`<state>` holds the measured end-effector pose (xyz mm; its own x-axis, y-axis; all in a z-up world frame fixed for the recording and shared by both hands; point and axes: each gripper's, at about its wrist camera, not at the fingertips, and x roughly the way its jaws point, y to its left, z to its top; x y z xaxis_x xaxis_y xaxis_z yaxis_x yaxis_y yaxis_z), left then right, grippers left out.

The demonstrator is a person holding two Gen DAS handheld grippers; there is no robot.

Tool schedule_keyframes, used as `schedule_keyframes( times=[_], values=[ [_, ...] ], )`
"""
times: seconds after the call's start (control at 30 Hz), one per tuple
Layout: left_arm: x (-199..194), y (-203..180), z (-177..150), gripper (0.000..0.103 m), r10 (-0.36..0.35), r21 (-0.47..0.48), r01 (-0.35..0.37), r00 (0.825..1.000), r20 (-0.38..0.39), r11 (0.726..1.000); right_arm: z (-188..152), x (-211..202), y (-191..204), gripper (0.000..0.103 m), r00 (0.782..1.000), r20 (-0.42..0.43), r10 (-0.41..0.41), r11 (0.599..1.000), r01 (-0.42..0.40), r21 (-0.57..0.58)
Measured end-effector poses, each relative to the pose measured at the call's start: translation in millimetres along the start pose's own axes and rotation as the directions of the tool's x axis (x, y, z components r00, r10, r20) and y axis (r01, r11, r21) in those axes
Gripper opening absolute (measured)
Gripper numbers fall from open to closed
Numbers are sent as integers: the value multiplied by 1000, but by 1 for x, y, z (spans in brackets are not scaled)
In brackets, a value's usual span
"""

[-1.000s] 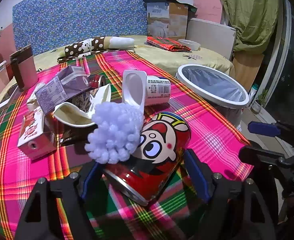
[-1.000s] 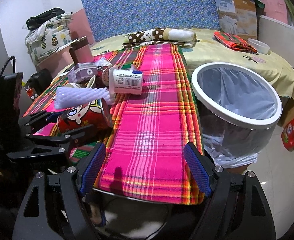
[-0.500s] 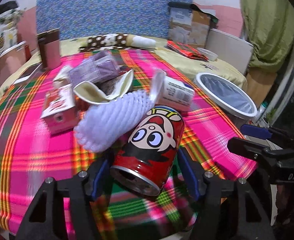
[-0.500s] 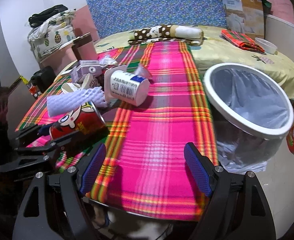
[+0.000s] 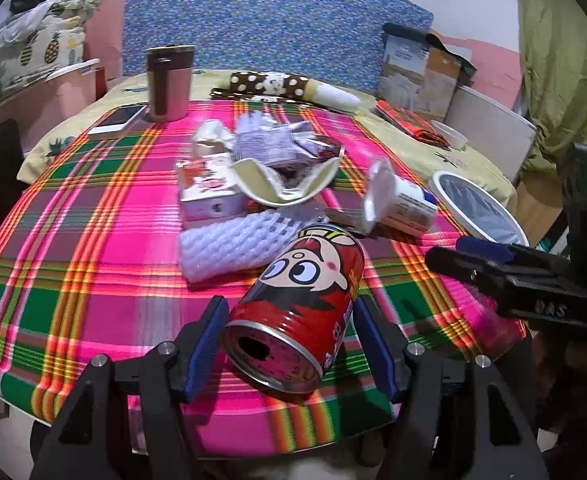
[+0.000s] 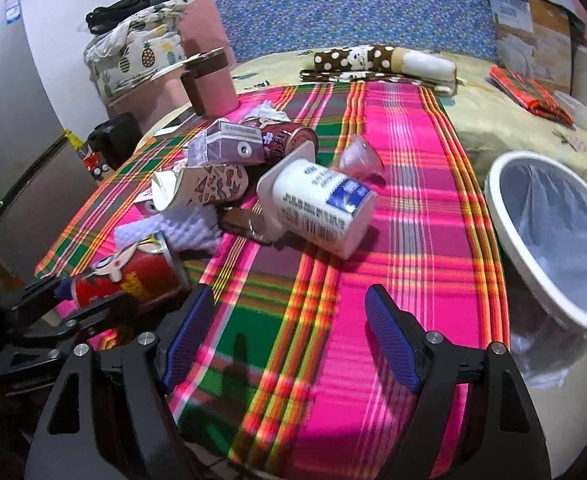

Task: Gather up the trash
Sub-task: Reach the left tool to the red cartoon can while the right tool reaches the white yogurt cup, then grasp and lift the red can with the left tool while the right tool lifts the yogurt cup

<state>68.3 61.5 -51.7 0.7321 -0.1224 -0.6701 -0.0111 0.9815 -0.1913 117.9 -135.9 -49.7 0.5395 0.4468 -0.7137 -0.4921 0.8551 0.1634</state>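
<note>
**Plaid surface, trash lot**

Pink-and-green plaid surface (image 5: 73, 248) carrying heaped trash. Left gripper (image 5: 291, 336): fingers close against the sides of a red cartoon-face drink can (image 5: 305, 304), tilted, near the front edge. Right gripper (image 6: 287, 336): fingers wide, holding nothing. White foam fruit net (image 5: 233, 244) just behind the can. White bag-lined bin (image 6: 553, 232) beside the surface.
</note>
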Motion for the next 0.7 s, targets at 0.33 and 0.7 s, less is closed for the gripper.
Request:
schedule_keyframes(
  times=[0.33,0.7],
  values=[
    [5,5,0,66,-20,-8,20,1000,-9,1000,26,21,-11,79,999,7,-42,999,42,1],
    [12,0,3,66,-40,-4,40,999,-26,999,40,33,-17,79,999,-35,32,982,-38,-183]
  ],
)
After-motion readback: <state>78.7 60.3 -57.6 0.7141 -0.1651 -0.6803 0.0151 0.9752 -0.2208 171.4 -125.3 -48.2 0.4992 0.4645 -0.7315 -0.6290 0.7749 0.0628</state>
